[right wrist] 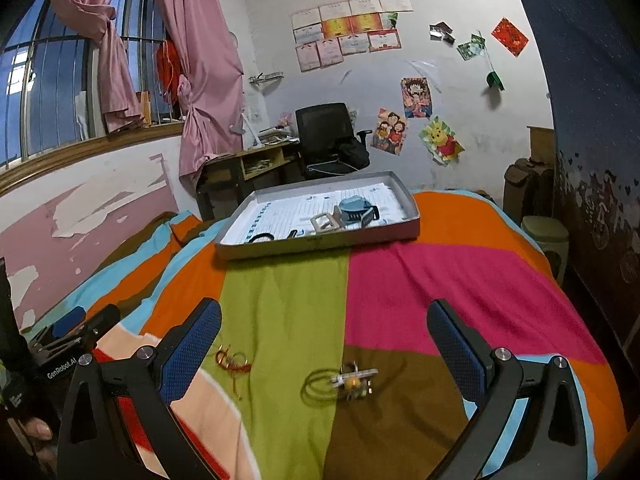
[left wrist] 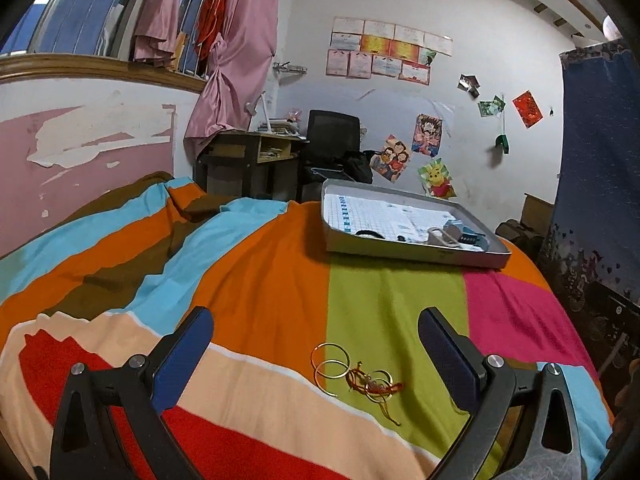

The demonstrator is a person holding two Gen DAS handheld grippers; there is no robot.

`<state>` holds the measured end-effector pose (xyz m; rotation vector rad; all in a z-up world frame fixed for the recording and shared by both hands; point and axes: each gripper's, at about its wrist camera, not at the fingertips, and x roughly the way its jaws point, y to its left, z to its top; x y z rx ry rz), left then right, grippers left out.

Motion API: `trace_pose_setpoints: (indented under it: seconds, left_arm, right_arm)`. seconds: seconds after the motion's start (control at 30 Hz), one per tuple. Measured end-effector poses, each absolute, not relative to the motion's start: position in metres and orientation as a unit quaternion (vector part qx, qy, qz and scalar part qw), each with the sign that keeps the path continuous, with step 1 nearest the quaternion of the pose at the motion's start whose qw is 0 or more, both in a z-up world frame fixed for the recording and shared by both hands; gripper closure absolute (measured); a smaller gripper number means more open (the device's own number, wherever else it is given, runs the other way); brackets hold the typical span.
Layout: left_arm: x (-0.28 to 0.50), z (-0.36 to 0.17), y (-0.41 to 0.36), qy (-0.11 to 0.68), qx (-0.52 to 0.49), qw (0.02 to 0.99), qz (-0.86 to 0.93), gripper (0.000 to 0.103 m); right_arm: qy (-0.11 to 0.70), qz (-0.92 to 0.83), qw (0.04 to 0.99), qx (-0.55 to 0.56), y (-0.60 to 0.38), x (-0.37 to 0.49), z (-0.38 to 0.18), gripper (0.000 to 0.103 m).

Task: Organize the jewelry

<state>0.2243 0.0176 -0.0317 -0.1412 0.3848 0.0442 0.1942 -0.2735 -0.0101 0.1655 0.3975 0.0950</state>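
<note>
Gold hoop rings tangled with a red string bracelet (left wrist: 356, 374) lie on the striped bedspread between the open fingers of my left gripper (left wrist: 314, 350). The same red string (right wrist: 232, 360) shows beside the left finger of my open, empty right gripper (right wrist: 324, 344). A dark hair loop with a small hair clip and bead (right wrist: 344, 382) lies between the right gripper's fingers. A shallow grey box tray (left wrist: 416, 250) sits further back on the bed and holds a few small items on a printed paper; it also shows in the right wrist view (right wrist: 320, 242).
The bedspread (left wrist: 260, 280) is rumpled at the far left by the peeling wall. A desk (left wrist: 252, 152) and black office chair (left wrist: 332, 136) stand beyond the bed. My left gripper's tip (right wrist: 68, 326) shows at the left edge. A stool (right wrist: 546, 230) stands right of the bed.
</note>
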Motion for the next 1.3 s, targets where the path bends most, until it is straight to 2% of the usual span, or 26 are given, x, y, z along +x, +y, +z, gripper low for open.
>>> trace_pose_setpoints:
  seconds: [0.37, 0.7, 0.73, 0.8, 0.87, 0.9, 1.07, 1.3]
  left_arm:
    - [0.278, -0.081, 0.025, 0.257, -0.079, 0.963, -0.002, 0.0]
    - [0.302, -0.112, 0.021, 0.331, -0.062, 0.94, -0.062, 0.001]
    - [0.303, -0.113, 0.021, 0.334, -0.062, 0.938, -0.066, 0.002]
    - [0.303, -0.114, 0.021, 0.341, -0.062, 0.935, -0.075, 0.01]
    - [0.306, -0.116, 0.022, 0.352, -0.062, 0.93, -0.082, 0.017]
    - [0.306, -0.118, 0.023, 0.356, -0.062, 0.928, -0.085, 0.02]
    - [0.31, -0.123, 0.021, 0.369, -0.062, 0.922, -0.1, 0.03]
    - [0.316, -0.128, 0.016, 0.387, -0.054, 0.913, -0.117, 0.049]
  right_arm:
    - [0.22, 0.058, 0.972, 0.051, -0.262, 0.249, -0.035, 0.002]
    - [0.311, 0.1, 0.944, 0.036, -0.25, 0.279, -0.085, 0.003]
    - [0.318, 0.106, 0.942, 0.031, -0.247, 0.281, -0.089, 0.006]
    - [0.332, 0.119, 0.935, 0.024, -0.24, 0.284, -0.096, 0.014]
    - [0.345, 0.13, 0.929, 0.016, -0.233, 0.286, -0.102, 0.027]
    - [0.356, 0.138, 0.924, 0.01, -0.228, 0.287, -0.107, 0.029]
    - [0.392, 0.159, 0.906, -0.007, -0.216, 0.29, -0.122, 0.051]
    - [0.43, 0.158, 0.889, -0.009, -0.209, 0.297, -0.141, 0.069]
